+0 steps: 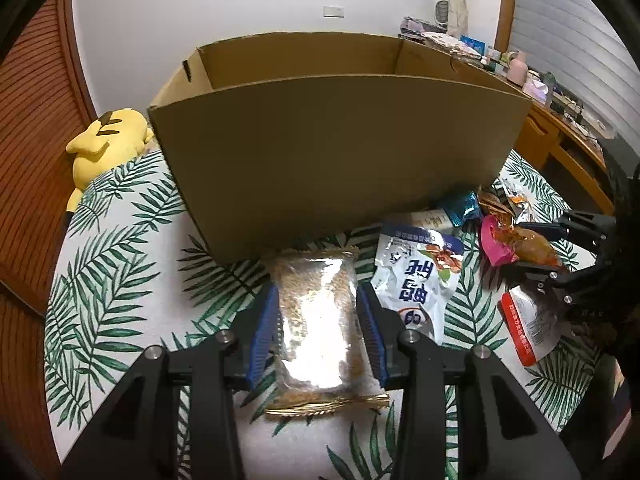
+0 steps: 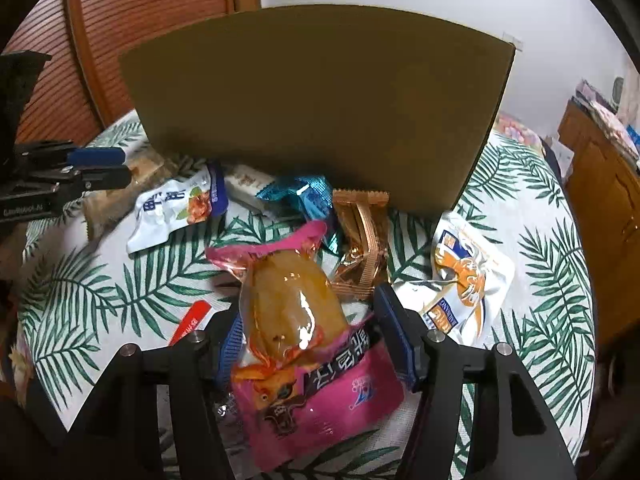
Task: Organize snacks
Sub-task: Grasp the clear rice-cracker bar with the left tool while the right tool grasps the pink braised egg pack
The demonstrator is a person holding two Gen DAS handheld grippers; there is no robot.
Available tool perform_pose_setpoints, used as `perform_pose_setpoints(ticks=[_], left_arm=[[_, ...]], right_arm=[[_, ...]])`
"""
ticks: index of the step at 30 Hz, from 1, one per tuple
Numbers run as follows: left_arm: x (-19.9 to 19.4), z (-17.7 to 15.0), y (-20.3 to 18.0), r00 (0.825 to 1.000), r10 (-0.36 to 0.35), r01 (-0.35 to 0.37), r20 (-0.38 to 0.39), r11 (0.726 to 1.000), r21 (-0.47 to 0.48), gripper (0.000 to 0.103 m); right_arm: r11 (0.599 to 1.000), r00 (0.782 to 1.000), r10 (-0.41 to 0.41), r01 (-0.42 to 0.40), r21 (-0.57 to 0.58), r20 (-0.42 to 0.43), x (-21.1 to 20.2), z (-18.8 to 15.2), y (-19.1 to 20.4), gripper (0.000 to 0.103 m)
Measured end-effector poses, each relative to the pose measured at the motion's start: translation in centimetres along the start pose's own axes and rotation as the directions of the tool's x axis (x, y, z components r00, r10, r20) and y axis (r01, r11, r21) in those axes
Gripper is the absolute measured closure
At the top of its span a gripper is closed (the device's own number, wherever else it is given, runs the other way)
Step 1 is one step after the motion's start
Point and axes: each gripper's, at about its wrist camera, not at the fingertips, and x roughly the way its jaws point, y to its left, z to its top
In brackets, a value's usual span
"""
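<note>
At the left edge of the leaf-print bench (image 1: pixel 112 264) a yellow plush toy (image 1: pixel 106 140) is lying, and the open cardboard box (image 1: pixel 340 152) is standing toward the far edge. In front of the box, the left tool (image 1: pixel 318 312) is straddling a clear packet of brown shredded snack (image 1: pixel 316 320), its blue pads part-open just beside the packet's sides, and a white pouch (image 1: pixel 416 276) is lying to its right. Further right, the right tool (image 2: pixel 316 332) is sitting part-open around a pink pouch (image 2: pixel 304 352), its left pad touching and its right pad apart.
</note>
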Motion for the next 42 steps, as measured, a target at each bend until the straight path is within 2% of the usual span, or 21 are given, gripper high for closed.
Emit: perform_pose_setpoints(ticks=[4, 14, 19, 28, 32, 35, 42], left_arm=[[1.0, -0.2, 0.5, 0.999, 0.012, -0.012, -0.035, 1.0, -0.007, 0.063], [1.3, -0.4, 0.8, 1.0, 0.003, -0.005, -0.027, 0.999, -0.051, 0.055], [1.2, -0.3, 0.9, 0.999, -0.032, 0.028, -0.043, 0.996, -0.081, 0.055], [1.7, -0.4, -0.2, 0.998, -0.037, 0.034, -0.058, 0.997, -0.064, 0.053], [2.4, -0.5, -0.4, 0.995, -0.049, 0.043, -0.091, 0.997, -0.064, 0.053], [2.7, -0.8, -0.4, 0.995, -0.02, 0.015, -0.093, 0.998, -0.055, 0.053], [2.7, -1.0, -0.2, 0.996, -0.01, 0.005, -0.094, 0.998, -0.058, 0.053]], right_arm=[[1.0, 1.0, 0.01, -0.01, 0.013, 0.002, -0.1, 0.0, -0.4, 0.043], [1.0, 1.0, -0.019, 0.019, -0.01, -0.001, 0.0, -0.2, 0.3, 0.043], [1.0, 1.0, -0.016, 0.016, -0.01, 0.001, 0.1, -0.2, 0.5, 0.043], [1.0, 1.0, -0.016, 0.016, -0.01, 0.002, 0.0, -0.2, 0.5, 0.043], [1.0, 1.0, -0.015, 0.015, -0.01, 0.001, 0.0, -0.2, 0.4, 0.043], [1.0, 1.0, -0.015, 0.015, -0.01, 0.002, 0.0, -0.2, 0.4, 0.043], [1.0, 1.0, -0.015, 0.015, -0.01, 0.002, 0.1, -0.2, 0.4, 0.043]])
